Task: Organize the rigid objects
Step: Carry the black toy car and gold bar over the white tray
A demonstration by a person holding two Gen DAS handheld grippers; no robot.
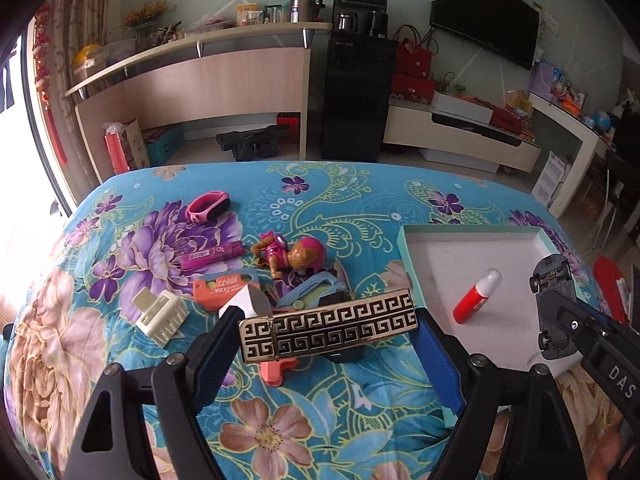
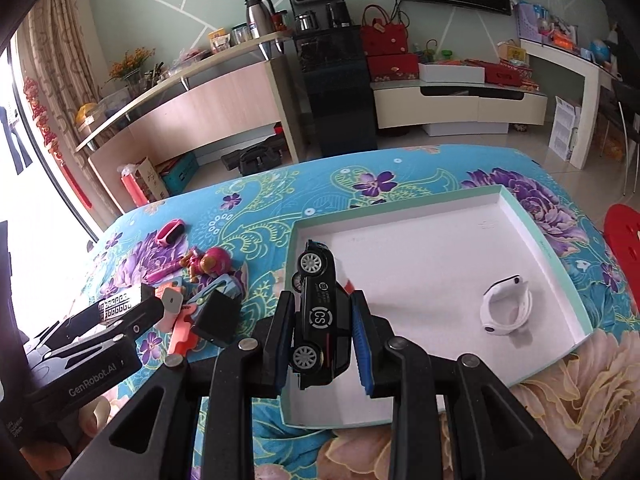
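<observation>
My left gripper (image 1: pixel 326 330) is shut on a gold-and-black patterned bar (image 1: pixel 328 326), held above the toy pile left of the shallow white box (image 1: pixel 404 240). My right gripper (image 2: pixel 322 316) is shut on a black toy car (image 2: pixel 320 320), held on its side above the box's (image 2: pixel 568 268) left part; the car also shows in the left wrist view (image 1: pixel 554 308). In the box lie a red-and-white tube (image 1: pixel 476 298) and a white wristband (image 2: pixel 506 308). The pile holds a pink dog figure (image 1: pixel 292 256), a magenta stick (image 1: pixel 212 256), a cream clip (image 1: pixel 160 314) and an orange case (image 1: pixel 224 286).
A pink wristband (image 1: pixel 208 206) lies at the far left of the blue floral cloth (image 1: pixel 320 188). A black block (image 2: pixel 218 316) and a coral piece (image 2: pixel 182 330) lie by the pile. A red stool (image 2: pixel 624 240) stands to the right of the table.
</observation>
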